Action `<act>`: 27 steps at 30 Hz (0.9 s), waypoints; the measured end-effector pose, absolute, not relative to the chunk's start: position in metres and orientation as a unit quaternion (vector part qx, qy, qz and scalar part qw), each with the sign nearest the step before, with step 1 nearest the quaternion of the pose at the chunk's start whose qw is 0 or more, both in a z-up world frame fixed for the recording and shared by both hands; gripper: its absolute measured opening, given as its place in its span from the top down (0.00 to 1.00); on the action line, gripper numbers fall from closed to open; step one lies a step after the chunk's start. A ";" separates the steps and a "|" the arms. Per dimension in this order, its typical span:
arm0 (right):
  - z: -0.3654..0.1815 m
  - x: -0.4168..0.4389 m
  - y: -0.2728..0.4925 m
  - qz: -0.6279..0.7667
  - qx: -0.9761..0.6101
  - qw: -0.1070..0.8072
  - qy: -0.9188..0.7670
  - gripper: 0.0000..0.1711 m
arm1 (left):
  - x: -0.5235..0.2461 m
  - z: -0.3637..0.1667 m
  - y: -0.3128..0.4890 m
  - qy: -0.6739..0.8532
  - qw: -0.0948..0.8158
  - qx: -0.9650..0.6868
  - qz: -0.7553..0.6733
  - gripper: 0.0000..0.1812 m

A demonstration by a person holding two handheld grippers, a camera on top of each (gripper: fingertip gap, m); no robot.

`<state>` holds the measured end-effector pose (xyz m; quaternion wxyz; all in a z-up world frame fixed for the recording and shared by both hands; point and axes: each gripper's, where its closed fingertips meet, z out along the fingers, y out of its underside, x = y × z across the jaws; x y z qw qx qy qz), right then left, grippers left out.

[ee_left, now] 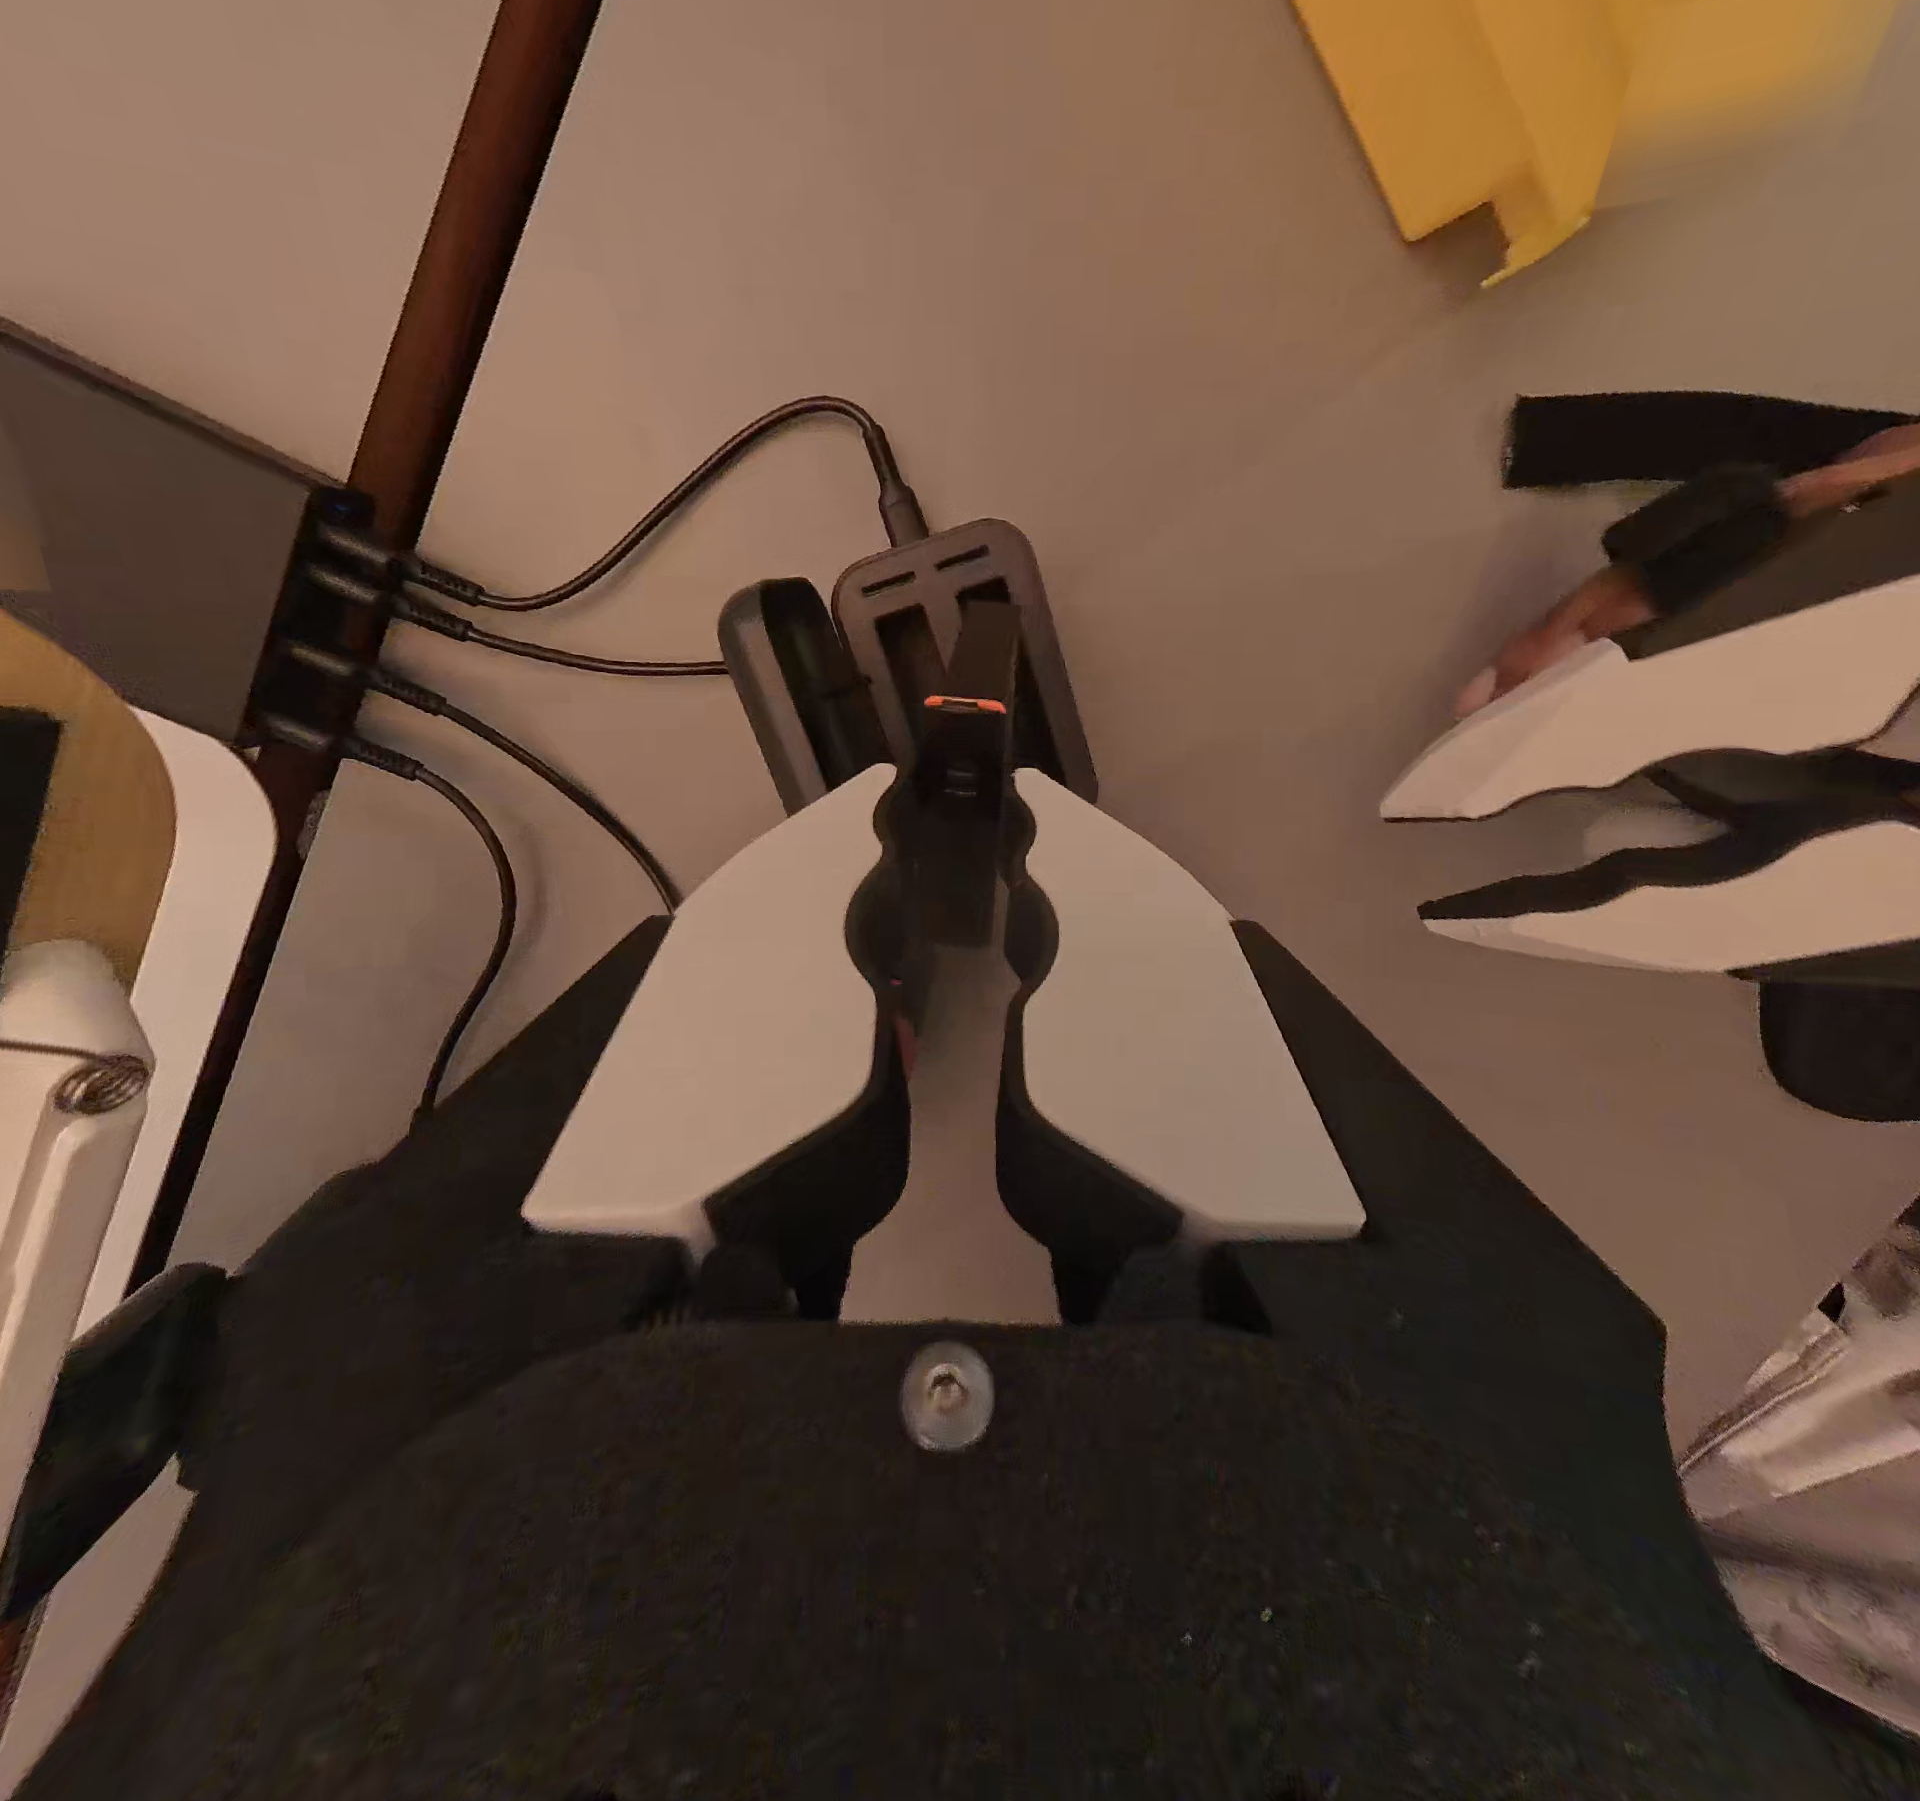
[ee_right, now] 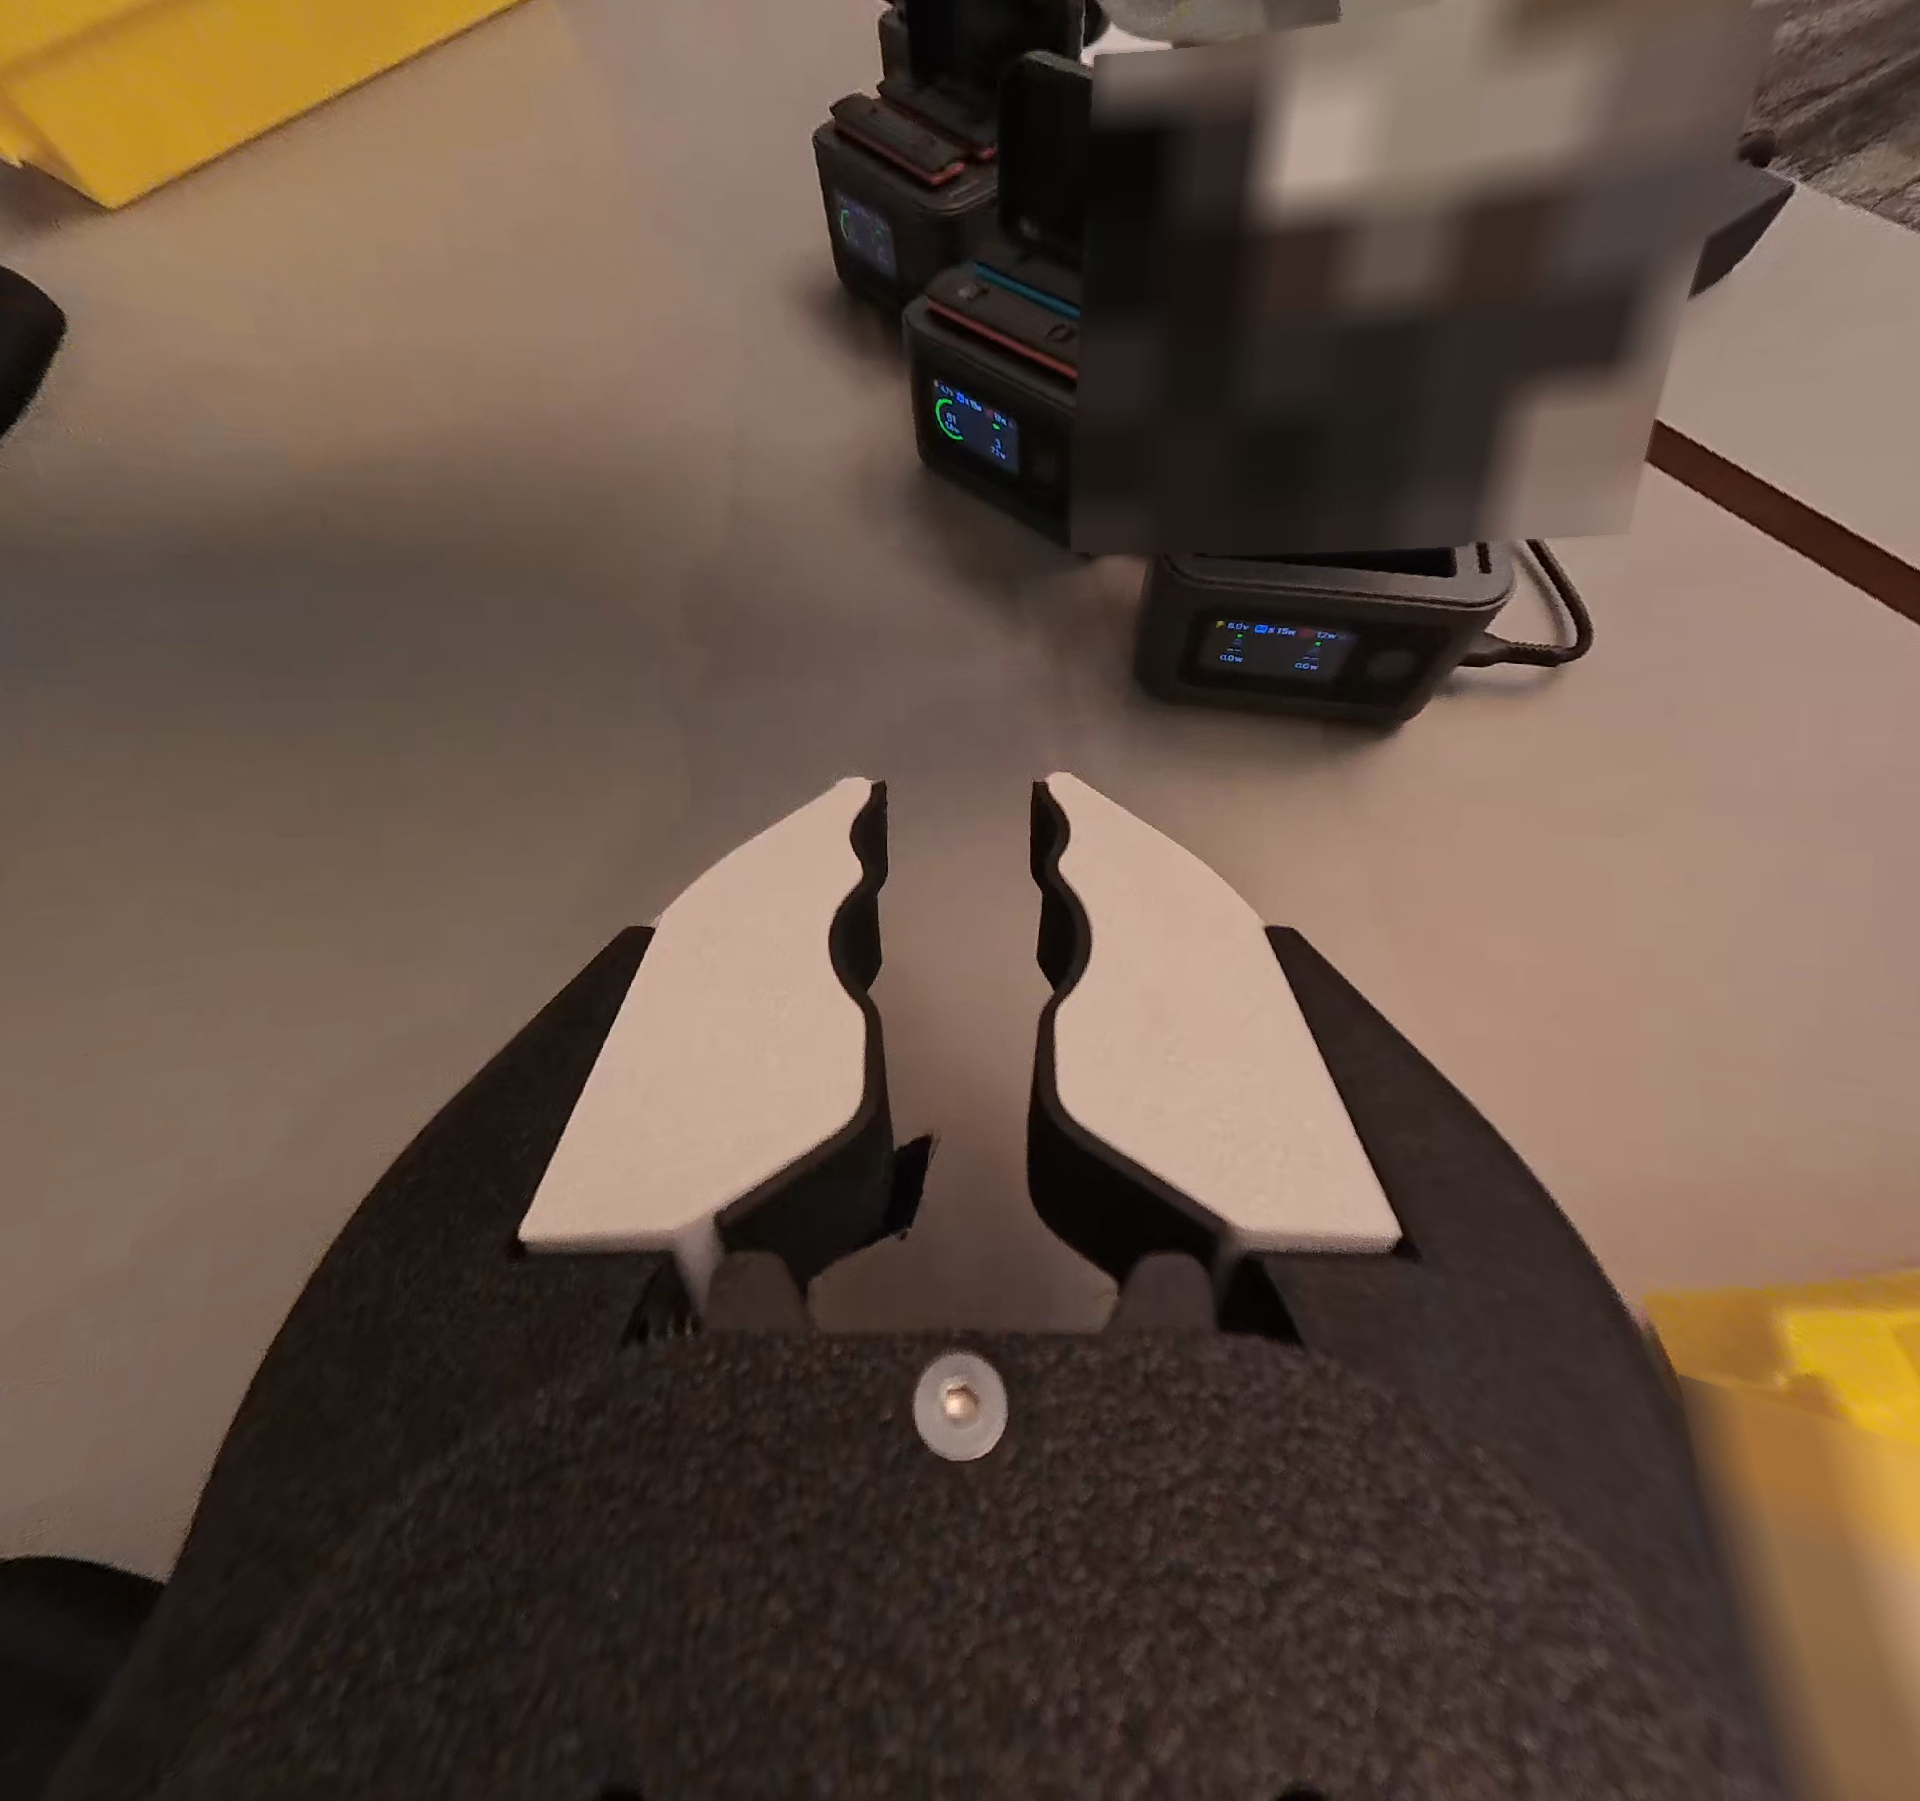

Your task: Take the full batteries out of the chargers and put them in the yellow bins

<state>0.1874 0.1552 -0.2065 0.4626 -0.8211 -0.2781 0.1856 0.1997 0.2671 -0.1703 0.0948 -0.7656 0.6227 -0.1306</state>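
Note:
My left gripper (ee_left: 958,795) is shut on a black battery (ee_left: 964,764) with an orange stripe and holds it above a dark charger (ee_left: 956,588) with its slots showing. My right gripper (ee_right: 958,795) is open and empty above the grey table. In the right wrist view three chargers with lit screens stand ahead: a near one (ee_right: 1320,639) with open slots, a middle one (ee_right: 987,401) and a far one (ee_right: 894,213), the last two with batteries in them. A yellow bin (ee_left: 1558,37) is at the upper right of the left wrist view, and one (ee_right: 239,16) is at the upper left of the right wrist view.
A dark power hub (ee_left: 166,588) with several cables (ee_left: 582,588) sits at the table's left by a brown strip (ee_left: 416,421). The right gripper (ee_left: 1662,837) and a hand show at the right of the left wrist view. A second yellow bin edge (ee_right: 1808,1388) is near right. One gripper's finger ends stand about 12 cm off the other's. The dark power hub (ee_left: 166,588) lies some 20 cm from my left tips, 30 cm from my right tips.

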 end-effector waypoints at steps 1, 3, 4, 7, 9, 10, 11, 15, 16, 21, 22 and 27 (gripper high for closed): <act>-0.207 0.187 0.155 0.183 -0.822 0.462 -0.279 0.85 | 0.201 -0.173 0.267 0.622 0.091 -0.767 -0.124 0.92; -0.207 0.187 0.156 0.178 -0.822 0.463 -0.280 0.85 | 0.203 -0.179 0.270 0.622 0.089 -0.771 -0.104 0.92; -0.206 0.187 0.157 0.177 -0.821 0.465 -0.280 0.85 | 0.202 -0.182 0.272 0.622 0.087 -0.773 -0.089 0.92; -0.202 0.189 0.159 0.167 -0.819 0.476 -0.273 0.86 | 0.203 -0.184 0.273 0.624 0.080 -0.774 -0.074 0.91; -0.198 0.192 0.162 0.157 -0.819 0.486 -0.260 0.86 | 0.203 -0.184 0.273 0.623 0.075 -0.776 -0.062 0.91; -0.196 0.194 0.164 0.152 -0.819 0.491 -0.253 0.87 | 0.203 -0.184 0.273 0.623 0.071 -0.777 -0.055 0.91; -0.194 0.197 0.166 0.143 -0.820 0.497 -0.245 0.87 | 0.203 -0.184 0.273 0.625 0.065 -0.777 -0.047 0.92; -0.190 0.205 0.171 0.121 -0.820 0.511 -0.226 0.87 | 0.206 -0.186 0.274 0.624 0.043 -0.780 -0.017 0.91; -0.189 0.206 0.171 0.120 -0.820 0.513 -0.223 0.87 | 0.207 -0.187 0.275 0.623 0.039 -0.782 -0.010 0.91; -0.185 0.211 0.172 0.115 -0.821 0.517 -0.212 0.87 | 0.209 -0.188 0.276 0.625 0.020 -0.780 0.029 0.91; -0.185 0.211 0.172 0.116 -0.821 0.518 -0.212 0.87 | 0.209 -0.188 0.275 0.626 0.019 -0.779 0.035 0.91; -0.182 0.212 0.171 0.117 -0.819 0.521 -0.209 0.87 | 0.211 -0.188 0.276 0.619 0.019 -0.784 0.034 0.91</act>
